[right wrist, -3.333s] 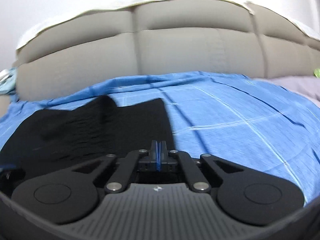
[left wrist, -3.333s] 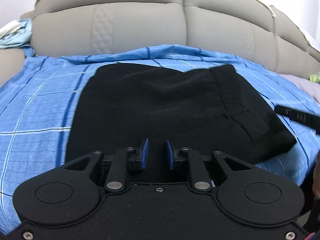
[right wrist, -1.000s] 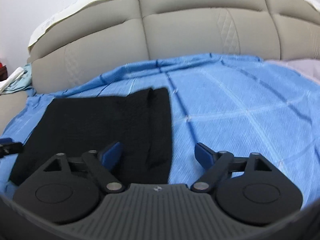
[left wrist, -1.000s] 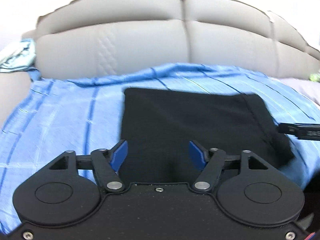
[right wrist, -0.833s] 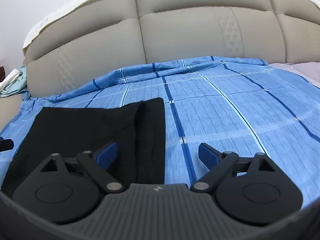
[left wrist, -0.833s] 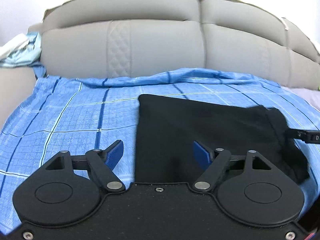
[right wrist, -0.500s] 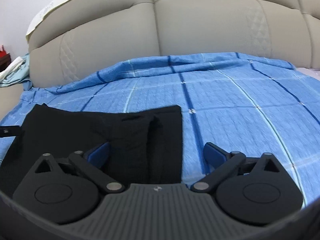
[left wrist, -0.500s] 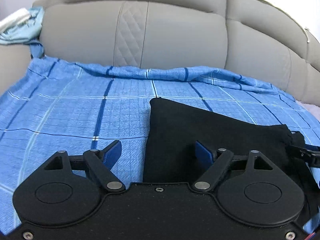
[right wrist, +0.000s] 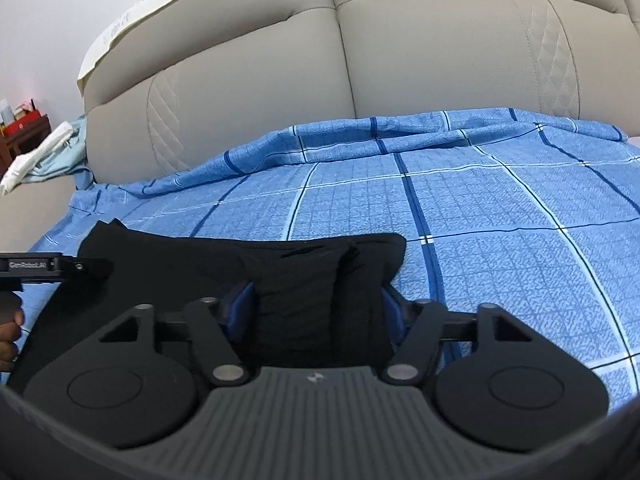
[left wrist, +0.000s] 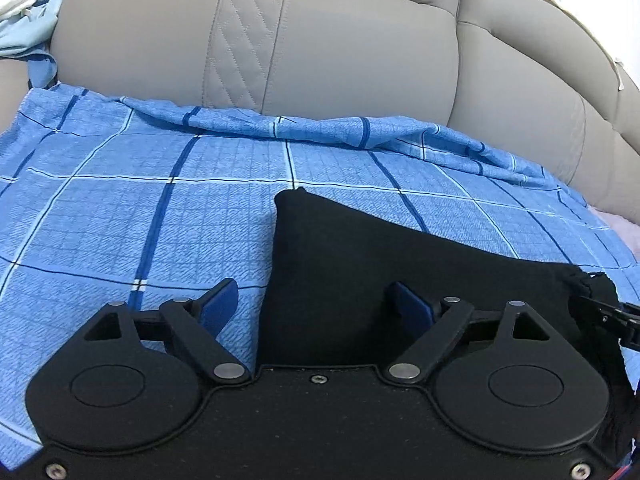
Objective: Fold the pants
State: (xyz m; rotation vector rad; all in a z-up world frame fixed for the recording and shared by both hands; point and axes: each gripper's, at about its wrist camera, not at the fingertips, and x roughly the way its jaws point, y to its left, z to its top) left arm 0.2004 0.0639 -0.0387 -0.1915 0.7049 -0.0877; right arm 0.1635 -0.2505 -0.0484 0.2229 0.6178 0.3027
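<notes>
A: Item one, nearest. Left gripper [left wrist: 316,306]: fingers [left wrist: 218,306] spread wide, holding nothing. The left blue pad sits over the bedsheet [left wrist: 120,216]; the right one sits over black cloth, so the gap straddles the left edge of the garment.

B: Item two?

A: Right gripper [right wrist: 316,310]: fingers [right wrist: 238,308] also wide apart, nothing clamped. A raised bunch of black cloth sits between the pads; contact cannot be confirmed.

B: Item three, the task's thing?

A: Pants [left wrist: 400,272], black, folded into a compact block, lying on the bed near the front edge, seen between the two grippers. In the right wrist view a ridge or overlapping layer runs along its right end.

B: Farther back?

A: Blue checked bedsheet, rumpled where it meets the beige padded headboard [left wrist: 320,48]. Pale cloth [right wrist: 48,152] lies at far left, beside a dark wooden cabinet [right wrist: 24,136].

B: Step in hand?

A: Judged: the garment appears already folded down, and both grippers are lining up on its near end corners. The next move calls for each pair of fingers to close on all layers at once, then carry one more fold over, or to press the stack flat if it is done.

B: Unclear?

A: The near edge of the pants is hidden under both gripper bodies. Layer count cannot be told; black on black swallows the seams. Waistband or cuffs: cannot tell.
</notes>
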